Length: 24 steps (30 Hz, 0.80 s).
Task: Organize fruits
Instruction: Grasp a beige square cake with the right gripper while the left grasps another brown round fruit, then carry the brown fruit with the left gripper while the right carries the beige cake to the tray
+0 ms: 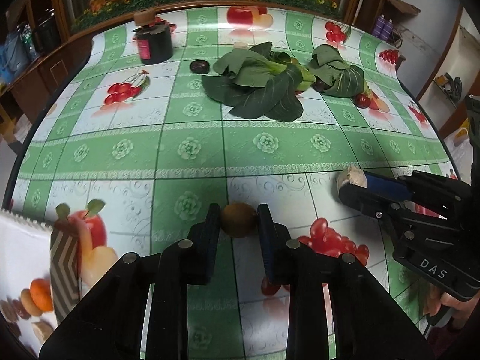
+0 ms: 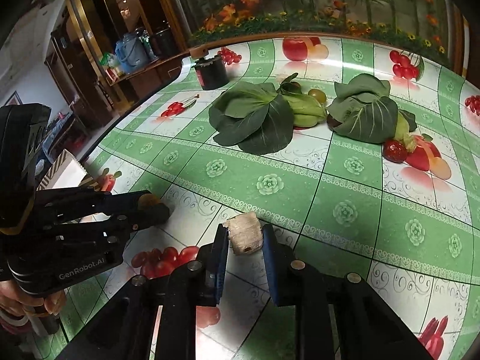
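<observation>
Left hand-held gripper [image 1: 238, 220] clamping kiwi [image 1: 239, 219], right hand-held gripper [image 2: 244, 237] gripping pale chunk [image 2: 244, 234]

brown kiwi [image 1: 238, 219] and pale fibrous chunk [image 2: 245, 234] on the tablecloth [image 1: 192, 147]

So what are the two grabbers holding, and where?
The left gripper pinches a kiwi by its two ends. The right gripper squeezes a pale chunk by its sides.
</observation>
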Motion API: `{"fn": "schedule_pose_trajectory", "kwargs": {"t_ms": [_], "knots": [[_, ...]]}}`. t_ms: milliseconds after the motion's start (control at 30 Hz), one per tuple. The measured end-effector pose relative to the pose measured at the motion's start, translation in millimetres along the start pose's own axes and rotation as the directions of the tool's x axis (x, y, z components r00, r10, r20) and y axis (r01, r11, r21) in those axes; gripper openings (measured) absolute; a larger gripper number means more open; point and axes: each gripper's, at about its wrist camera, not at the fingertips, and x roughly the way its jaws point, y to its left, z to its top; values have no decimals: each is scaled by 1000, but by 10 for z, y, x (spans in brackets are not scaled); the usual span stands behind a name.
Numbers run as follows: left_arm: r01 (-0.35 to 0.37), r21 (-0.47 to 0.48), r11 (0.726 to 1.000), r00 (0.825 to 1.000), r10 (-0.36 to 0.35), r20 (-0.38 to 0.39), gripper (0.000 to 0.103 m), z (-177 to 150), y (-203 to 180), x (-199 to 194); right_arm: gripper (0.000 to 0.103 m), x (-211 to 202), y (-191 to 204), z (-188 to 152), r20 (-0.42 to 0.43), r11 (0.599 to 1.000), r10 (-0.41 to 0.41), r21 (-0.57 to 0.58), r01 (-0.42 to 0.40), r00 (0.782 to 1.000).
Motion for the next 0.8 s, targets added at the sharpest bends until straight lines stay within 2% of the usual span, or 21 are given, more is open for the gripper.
{"fn": "schedule_pose_trajectory", "kwargs": {"t_ms": [200,400,533,800], "knots": [[10,-18,1000,1000,-10,15,24,-225,18,-235,22,-158,157,-45,2,1000,-5,-17,5,1000],[15,-14,1000,999,-14,37,24,-518,9,-560,22,-398,422,-225,23,999,25,-22,-24,999],[0,-12,1000,998,1,70,24,-724,33,-760,22,-488,601,-385,38,998,69,4,-69,997],[-43,-35,998,990,47,130,24,-1074,186,-1128,22,-579,993,-613,40,993,118,-16,-118,992]]}}
